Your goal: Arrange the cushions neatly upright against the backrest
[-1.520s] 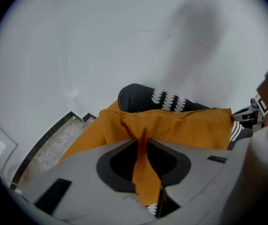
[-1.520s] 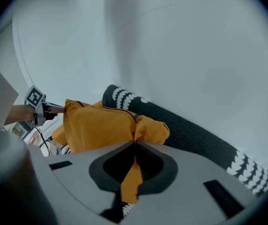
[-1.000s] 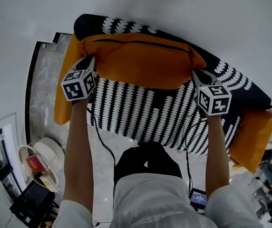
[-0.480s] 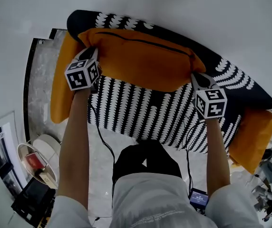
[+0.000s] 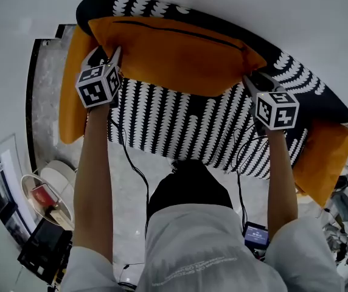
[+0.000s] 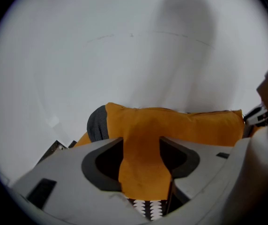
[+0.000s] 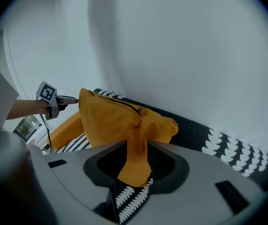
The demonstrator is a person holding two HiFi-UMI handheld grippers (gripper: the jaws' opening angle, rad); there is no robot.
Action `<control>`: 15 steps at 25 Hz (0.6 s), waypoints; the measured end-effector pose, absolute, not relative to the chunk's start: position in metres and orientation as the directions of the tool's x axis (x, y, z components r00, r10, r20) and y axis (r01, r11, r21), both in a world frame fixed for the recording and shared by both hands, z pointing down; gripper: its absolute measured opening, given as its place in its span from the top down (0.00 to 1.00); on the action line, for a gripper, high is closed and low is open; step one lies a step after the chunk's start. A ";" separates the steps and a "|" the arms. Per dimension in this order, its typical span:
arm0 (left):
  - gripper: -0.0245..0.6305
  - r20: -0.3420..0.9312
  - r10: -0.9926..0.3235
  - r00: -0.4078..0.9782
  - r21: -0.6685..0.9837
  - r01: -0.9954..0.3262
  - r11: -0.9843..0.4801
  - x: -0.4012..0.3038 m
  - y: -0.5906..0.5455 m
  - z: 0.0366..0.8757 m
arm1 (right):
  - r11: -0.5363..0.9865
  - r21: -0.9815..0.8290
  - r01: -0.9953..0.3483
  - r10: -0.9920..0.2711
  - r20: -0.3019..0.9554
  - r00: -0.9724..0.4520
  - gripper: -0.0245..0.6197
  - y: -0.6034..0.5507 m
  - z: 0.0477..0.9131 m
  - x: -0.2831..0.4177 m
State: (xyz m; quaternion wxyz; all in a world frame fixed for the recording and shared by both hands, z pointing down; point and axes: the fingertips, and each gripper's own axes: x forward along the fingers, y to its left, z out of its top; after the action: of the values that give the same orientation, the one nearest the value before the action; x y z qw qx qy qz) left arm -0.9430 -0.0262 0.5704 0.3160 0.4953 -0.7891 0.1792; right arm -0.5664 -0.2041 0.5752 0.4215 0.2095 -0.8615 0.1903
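A long orange cushion [image 5: 180, 50] stands on edge against the backrest [image 5: 299, 84] of a black sofa with a white pattern. My left gripper [image 5: 105, 61] is at the cushion's left end and my right gripper [image 5: 252, 83] at its right end. In the left gripper view the cushion's corner [image 6: 143, 168] lies between the jaws of the left gripper [image 6: 142, 161], which have just been opening. In the right gripper view a flap of the cushion [image 7: 135, 161] hangs loose in the right gripper [image 7: 136, 165], with dark gaps either side; these jaws have also just been opening.
Another orange cushion [image 5: 70, 96] lies at the sofa's left end and one more [image 5: 323, 166] at its right end. The patterned seat [image 5: 180, 126] lies in front of me. A small round table [image 5: 46, 193] with clutter stands at lower left. Cables [image 5: 128, 169] hang from both grippers.
Both hands and the long cushion have shifted toward the backrest, upward in the head view. The cushion now sits closer against the wall side of the sofa.
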 end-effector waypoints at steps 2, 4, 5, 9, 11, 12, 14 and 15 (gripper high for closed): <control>0.60 0.677 -0.674 -0.298 -0.007 -0.917 0.399 -0.928 -0.022 0.566 | 0.844 -0.141 -0.518 -0.208 0.803 -0.559 0.78 -0.195 0.570 -0.559; 0.60 0.673 -0.686 -0.276 0.003 -0.927 0.376 -0.909 -0.013 0.563 | 0.854 -0.123 -0.505 -0.209 0.809 -0.550 0.78 -0.185 0.562 -0.551; 0.60 0.671 -0.692 -0.267 0.011 -0.929 0.370 -0.901 -0.007 0.560 | 0.858 -0.123 -0.499 -0.200 0.814 -0.546 0.79 -0.179 0.559 -0.550; 0.59 0.664 -0.712 -0.230 0.024 -0.944 0.328 -0.871 0.013 0.546 | 0.870 -0.145 -0.472 -0.170 0.809 -0.563 0.79 -0.155 0.540 -0.547; 0.62 0.651 -0.731 -0.203 0.034 -0.955 0.295 -0.851 0.017 0.535 | 0.883 -0.128 -0.451 -0.181 0.794 -0.580 0.79 -0.147 0.521 -0.543; 0.64 0.643 -0.741 -0.192 0.038 -0.959 0.280 -0.841 0.021 0.529 | 0.889 -0.119 -0.442 -0.188 0.785 -0.590 0.79 -0.142 0.511 -0.542; 0.70 0.625 -0.761 -0.172 0.042 -0.967 0.252 -0.823 0.030 0.513 | 0.895 -0.104 -0.433 -0.208 0.762 -0.613 0.84 -0.131 0.489 -0.538; 0.72 0.615 -0.772 -0.163 0.043 -0.970 0.239 -0.814 0.034 0.504 | 0.897 -0.095 -0.432 -0.221 0.749 -0.625 0.87 -0.126 0.477 -0.534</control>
State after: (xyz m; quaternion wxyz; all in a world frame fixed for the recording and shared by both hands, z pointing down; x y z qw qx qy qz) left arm -0.8142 0.0341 0.5043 0.2685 0.5884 -0.7400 0.1847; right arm -0.5342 -0.1256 0.4772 0.3927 0.1832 -0.8912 0.1341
